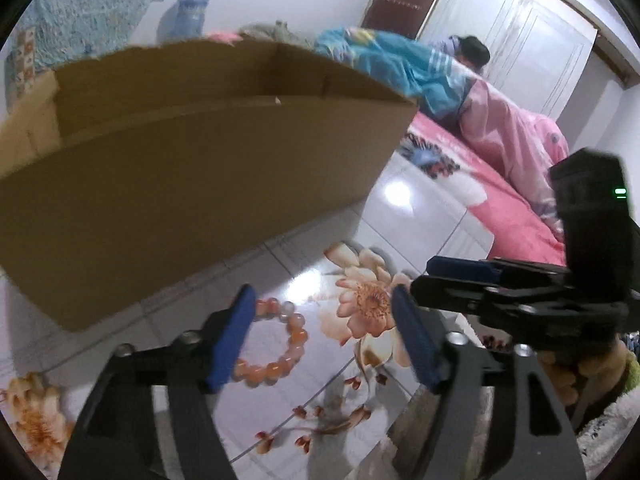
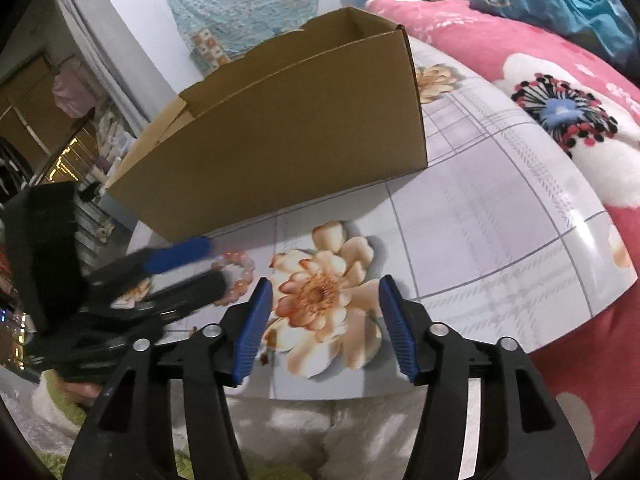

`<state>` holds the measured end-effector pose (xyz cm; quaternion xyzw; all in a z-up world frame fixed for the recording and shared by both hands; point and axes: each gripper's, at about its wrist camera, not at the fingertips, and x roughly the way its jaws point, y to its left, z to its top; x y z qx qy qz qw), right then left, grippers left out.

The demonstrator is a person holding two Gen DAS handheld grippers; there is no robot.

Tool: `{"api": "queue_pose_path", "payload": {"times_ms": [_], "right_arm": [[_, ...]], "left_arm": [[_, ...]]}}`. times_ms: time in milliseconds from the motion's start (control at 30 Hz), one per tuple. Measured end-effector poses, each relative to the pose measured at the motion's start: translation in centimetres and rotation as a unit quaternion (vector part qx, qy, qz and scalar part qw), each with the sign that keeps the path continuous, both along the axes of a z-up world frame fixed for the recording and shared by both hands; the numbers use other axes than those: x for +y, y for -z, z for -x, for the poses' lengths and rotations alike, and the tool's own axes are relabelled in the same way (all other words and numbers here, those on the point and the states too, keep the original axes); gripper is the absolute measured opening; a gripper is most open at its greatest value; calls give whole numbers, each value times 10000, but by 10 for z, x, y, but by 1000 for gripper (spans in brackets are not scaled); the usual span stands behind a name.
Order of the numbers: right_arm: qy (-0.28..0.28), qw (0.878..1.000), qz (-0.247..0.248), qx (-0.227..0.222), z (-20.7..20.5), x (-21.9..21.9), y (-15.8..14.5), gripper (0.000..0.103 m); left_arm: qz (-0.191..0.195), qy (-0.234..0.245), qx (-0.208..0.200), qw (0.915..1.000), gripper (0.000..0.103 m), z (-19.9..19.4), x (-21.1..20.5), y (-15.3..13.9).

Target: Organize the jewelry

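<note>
A bracelet (image 1: pixel 297 336) of orange and pink beads lies on the flower-printed table top (image 1: pixel 320 360), in front of an open cardboard box (image 1: pixel 200 152). My left gripper (image 1: pixel 323 300) stands open just above it. The bracelet sits beside the left finger, which hides part of it, and no pad presses on it. In the right wrist view the bracelet (image 2: pixel 244 276) shows at the tips of the left gripper (image 2: pixel 214 264). My right gripper (image 2: pixel 326 284) is open over a printed flower with nothing between its fingers. From the left wrist view the right gripper (image 1: pixel 426 276) comes in from the right.
The box (image 2: pixel 280 132) fills the far side of the table (image 2: pixel 500 220). A bed with a pink flowered cover (image 2: pixel 560 80) borders the table. A person (image 1: pixel 472 52) lies on it under blue and pink bedding. A hand (image 1: pixel 560 376) holds the right gripper.
</note>
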<state>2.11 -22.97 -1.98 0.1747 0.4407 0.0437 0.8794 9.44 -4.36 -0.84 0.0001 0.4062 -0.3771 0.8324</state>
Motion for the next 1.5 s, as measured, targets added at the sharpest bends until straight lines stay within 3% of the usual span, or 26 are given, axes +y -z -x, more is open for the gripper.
{"api": "queue_pose_path", "payload": {"times_ms": [133, 367, 433, 700, 1000, 1500], "right_arm": [[-18, 9992, 336, 230, -17, 12, 7, 66], [7, 9940, 1017, 413, -35, 32, 11, 80], [55, 9926, 1125, 460, -39, 34, 13, 84], [22, 9834, 1656, 744, -57, 49, 24, 95], [17, 9808, 1783, 785, -60, 69, 28, 95], [-88, 9808, 1771, 811, -58, 60, 28, 95]], "left_arm": [[-142, -441, -37, 9989, 84, 5, 32, -3], [-538, -1230, 395, 9902, 85, 1, 80, 23], [-534, -1282, 314, 9898, 88, 3, 85, 24], [-1106, -1257, -88, 9858, 97, 0, 71, 31], [-1562, -1253, -420, 9788, 97, 0, 63, 36], [-1741, -1163, -185, 9777, 98, -7, 60, 34]]}}
